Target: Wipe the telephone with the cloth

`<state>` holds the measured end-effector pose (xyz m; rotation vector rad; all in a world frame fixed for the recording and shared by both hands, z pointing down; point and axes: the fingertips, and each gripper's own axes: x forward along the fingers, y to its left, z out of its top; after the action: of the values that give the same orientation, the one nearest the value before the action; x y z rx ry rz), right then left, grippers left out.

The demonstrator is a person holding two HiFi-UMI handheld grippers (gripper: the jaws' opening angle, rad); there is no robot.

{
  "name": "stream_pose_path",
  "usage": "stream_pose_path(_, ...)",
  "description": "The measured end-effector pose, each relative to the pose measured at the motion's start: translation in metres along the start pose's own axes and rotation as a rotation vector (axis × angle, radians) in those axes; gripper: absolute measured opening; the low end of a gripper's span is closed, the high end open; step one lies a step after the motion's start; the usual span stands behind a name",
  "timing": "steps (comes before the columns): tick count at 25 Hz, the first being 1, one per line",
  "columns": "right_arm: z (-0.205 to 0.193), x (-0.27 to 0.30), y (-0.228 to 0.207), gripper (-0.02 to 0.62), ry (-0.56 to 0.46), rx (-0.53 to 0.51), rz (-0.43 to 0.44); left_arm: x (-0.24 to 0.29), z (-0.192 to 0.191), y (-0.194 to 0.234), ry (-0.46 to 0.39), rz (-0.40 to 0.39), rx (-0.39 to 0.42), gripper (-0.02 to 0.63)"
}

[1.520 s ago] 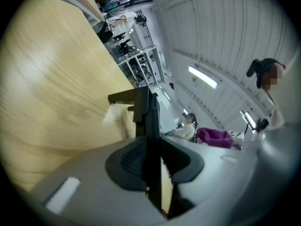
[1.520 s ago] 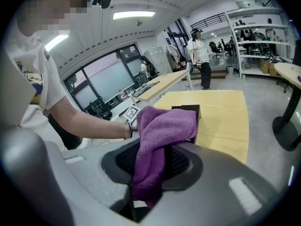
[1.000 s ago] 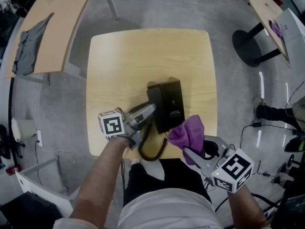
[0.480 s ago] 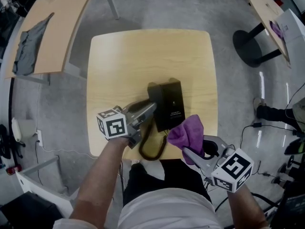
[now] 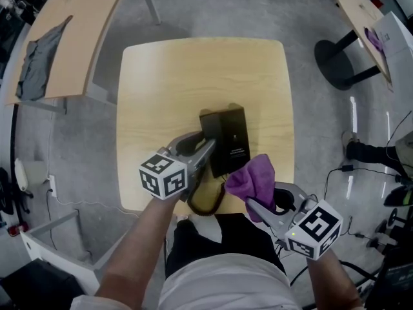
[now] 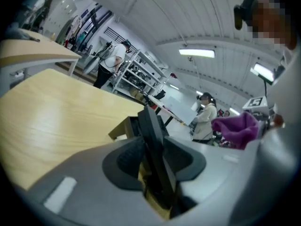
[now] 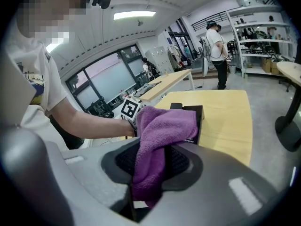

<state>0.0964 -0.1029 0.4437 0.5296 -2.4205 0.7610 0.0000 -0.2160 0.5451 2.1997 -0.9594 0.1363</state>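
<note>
Light table (image 5: 168,76), telephone (image 5: 227,137) near its centre. Right gripper (image 5: 257,204) pinches the cloth (image 5: 253,178) at its near right. Left gripper (image 5: 201,150), jaws just opening, stands spread around the handset (image 6: 155,140), which may slip loose when wiped.

Telephone (image 5: 222,129) lettering (image 5: 237,151) unreadably small

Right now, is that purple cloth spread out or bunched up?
Bunched up: the cloth is crumpled in folds, pinched in the right claw, not laid flat.
</note>
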Motion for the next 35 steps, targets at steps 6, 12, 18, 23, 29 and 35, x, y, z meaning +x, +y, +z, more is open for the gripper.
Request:
stream_pose_path(6,0.0,0.0,0.0,0.114,-0.005,0.0,0.004,0.0,-0.004,0.002,0.039,0.134,0.101,0.159)
stream_pose_path(12,-0.001,-0.002,0.0,0.114,-0.015,-0.002,0.006,-0.003,-0.007,0.01,0.037,0.168,0.039,0.149)
stream_pose_path(18,-0.003,-0.005,0.0,0.114,-0.022,-0.002,0.006,-0.004,-0.002,0.015,0.005,0.132,-0.032,0.164)
stream_pose_path(23,-0.004,-0.008,-0.002,0.114,-0.035,-0.001,0.005,-0.012,0.004,0.015,-0.016,0.139,-0.031,0.17)
stream_pose_path(29,-0.002,-0.011,-0.004,0.114,-0.068,-0.01,0.008,-0.031,0.011,0.016,-0.037,0.193,-0.01,0.172)
stream_pose_path(35,-0.004,-0.01,-0.007,0.114,-0.116,-0.02,0.007,-0.078,0.022,-0.006,-0.065,0.26,0.041,0.171)
